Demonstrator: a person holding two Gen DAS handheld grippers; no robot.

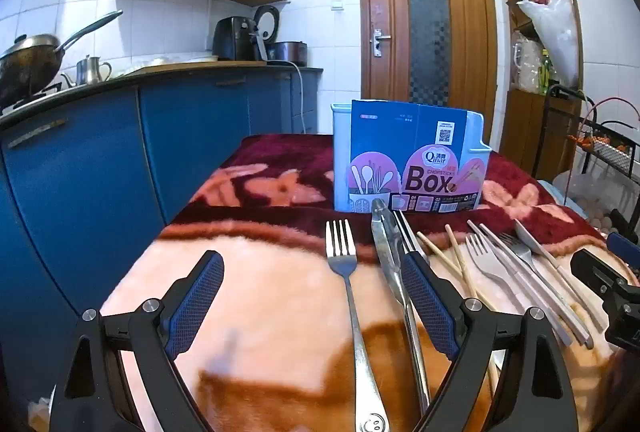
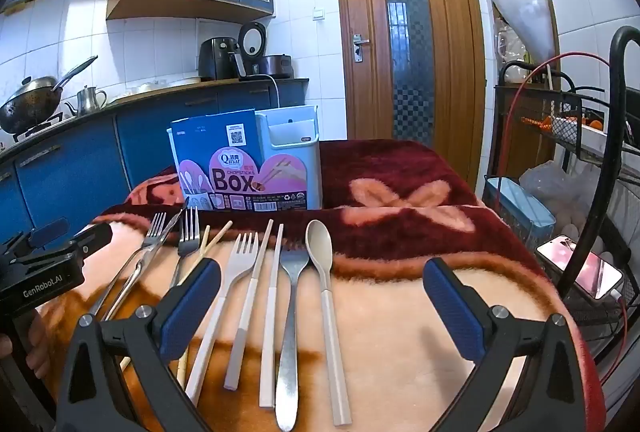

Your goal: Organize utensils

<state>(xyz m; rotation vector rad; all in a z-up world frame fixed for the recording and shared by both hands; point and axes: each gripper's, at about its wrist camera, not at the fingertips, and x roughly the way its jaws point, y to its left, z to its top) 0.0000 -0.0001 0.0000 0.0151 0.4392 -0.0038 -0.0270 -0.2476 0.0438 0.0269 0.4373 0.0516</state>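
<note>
A white utensil holder with a blue "Chopsticks Box" sleeve (image 1: 408,160) stands at the back of the blanket-covered table; it also shows in the right wrist view (image 2: 248,164). In front of it lie a steel fork (image 1: 344,272), steel tongs (image 1: 390,260), wooden chopsticks (image 1: 456,256), a cream fork (image 2: 236,284), cream chopsticks (image 2: 272,296), a steel spoon (image 2: 292,296) and a cream spoon (image 2: 324,264). My left gripper (image 1: 316,296) is open around the steel fork's handle. My right gripper (image 2: 320,300) is open over the cream utensils. The left gripper's body (image 2: 44,264) shows at left.
The table's pink and maroon blanket (image 2: 400,176) drops off at the right. A black wire rack (image 2: 560,136) and a phone (image 2: 580,268) stand right of the table. Blue kitchen cabinets (image 1: 100,168) run along the left. A wooden door (image 1: 424,20) is behind.
</note>
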